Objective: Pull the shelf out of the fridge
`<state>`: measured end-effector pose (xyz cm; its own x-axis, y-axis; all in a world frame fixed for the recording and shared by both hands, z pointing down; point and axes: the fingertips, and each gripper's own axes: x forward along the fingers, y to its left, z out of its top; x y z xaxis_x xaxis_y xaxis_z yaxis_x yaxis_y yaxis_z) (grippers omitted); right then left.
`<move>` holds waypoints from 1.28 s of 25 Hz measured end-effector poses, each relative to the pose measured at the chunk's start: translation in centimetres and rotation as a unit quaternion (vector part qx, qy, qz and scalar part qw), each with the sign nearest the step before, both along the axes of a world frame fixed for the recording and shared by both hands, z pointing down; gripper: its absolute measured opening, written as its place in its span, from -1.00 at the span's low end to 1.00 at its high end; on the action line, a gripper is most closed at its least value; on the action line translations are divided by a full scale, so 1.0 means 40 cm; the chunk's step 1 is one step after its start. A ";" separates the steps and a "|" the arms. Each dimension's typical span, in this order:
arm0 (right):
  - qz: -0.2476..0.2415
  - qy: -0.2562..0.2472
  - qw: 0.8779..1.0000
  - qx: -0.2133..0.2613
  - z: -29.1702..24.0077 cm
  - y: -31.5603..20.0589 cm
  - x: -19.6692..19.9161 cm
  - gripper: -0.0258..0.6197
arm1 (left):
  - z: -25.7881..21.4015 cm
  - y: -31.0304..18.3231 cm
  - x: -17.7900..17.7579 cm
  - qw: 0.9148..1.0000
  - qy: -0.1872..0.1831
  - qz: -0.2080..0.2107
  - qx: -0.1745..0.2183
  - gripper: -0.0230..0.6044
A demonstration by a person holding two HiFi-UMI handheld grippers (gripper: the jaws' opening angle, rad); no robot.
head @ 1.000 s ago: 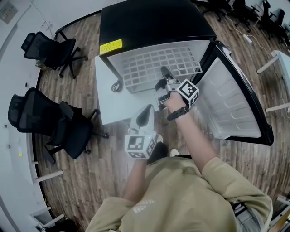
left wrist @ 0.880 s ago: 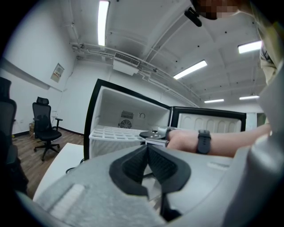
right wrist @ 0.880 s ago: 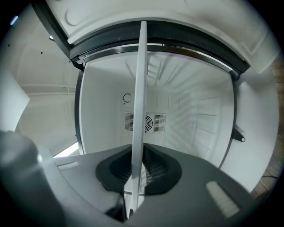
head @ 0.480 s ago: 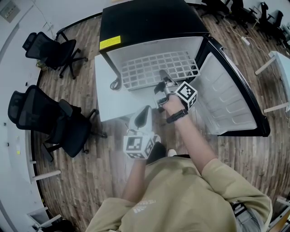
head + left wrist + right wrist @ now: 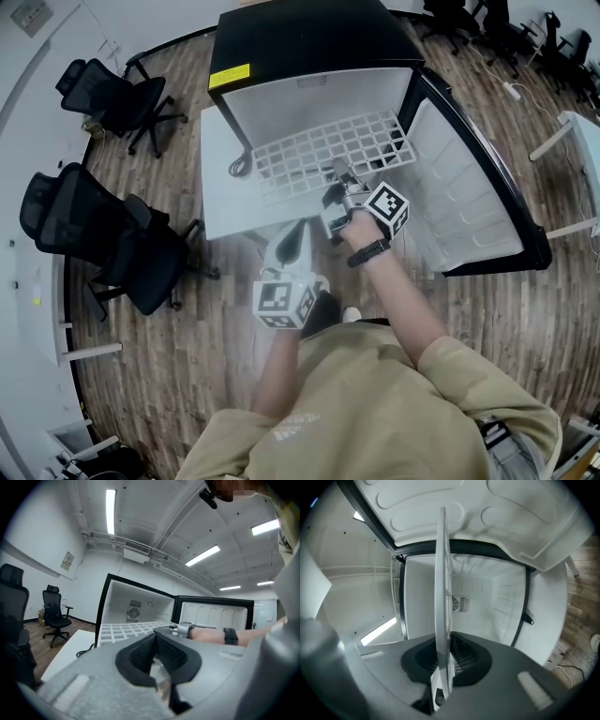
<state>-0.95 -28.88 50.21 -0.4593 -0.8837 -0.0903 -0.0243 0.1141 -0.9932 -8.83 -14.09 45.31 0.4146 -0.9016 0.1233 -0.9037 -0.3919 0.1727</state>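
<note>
White wire shelf (image 5: 328,150) juts partly out of the black fridge (image 5: 300,42), its front edge clamped in the right gripper (image 5: 337,176), with the open door (image 5: 469,206) just right of those fingers, a white table (image 5: 225,202) to their left, and the left gripper (image 5: 300,230) behind them, jaws together and empty.

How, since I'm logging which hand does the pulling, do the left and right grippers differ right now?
The right gripper is shut on the front edge of the white grid shelf, while the left gripper is shut on nothing. The right gripper reaches up to the open fridge; the left gripper hangs back, short of the shelf and nearer the person. Both point toward the fridge.
</note>
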 end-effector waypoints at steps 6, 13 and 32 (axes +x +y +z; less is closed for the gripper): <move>-0.031 0.071 0.996 0.039 0.038 0.124 0.051 -0.84 | -0.008 0.057 0.011 1.000 0.003 -0.016 0.005 -0.92; -0.058 0.161 0.982 0.083 0.028 0.235 0.103 -0.84 | -0.016 0.138 0.032 0.999 -0.001 -0.036 0.003 -0.92; 0.000 0.455 0.843 0.289 -0.220 0.402 0.129 -0.84 | -0.095 0.120 0.023 0.999 -0.033 -0.013 0.040 -0.92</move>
<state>4.23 -12.80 41.41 -0.5700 -0.8134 -0.1162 -0.7457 0.5715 -0.3426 -7.91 -9.27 41.51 0.3844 -0.9199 0.0772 -0.9220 -0.3785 0.0811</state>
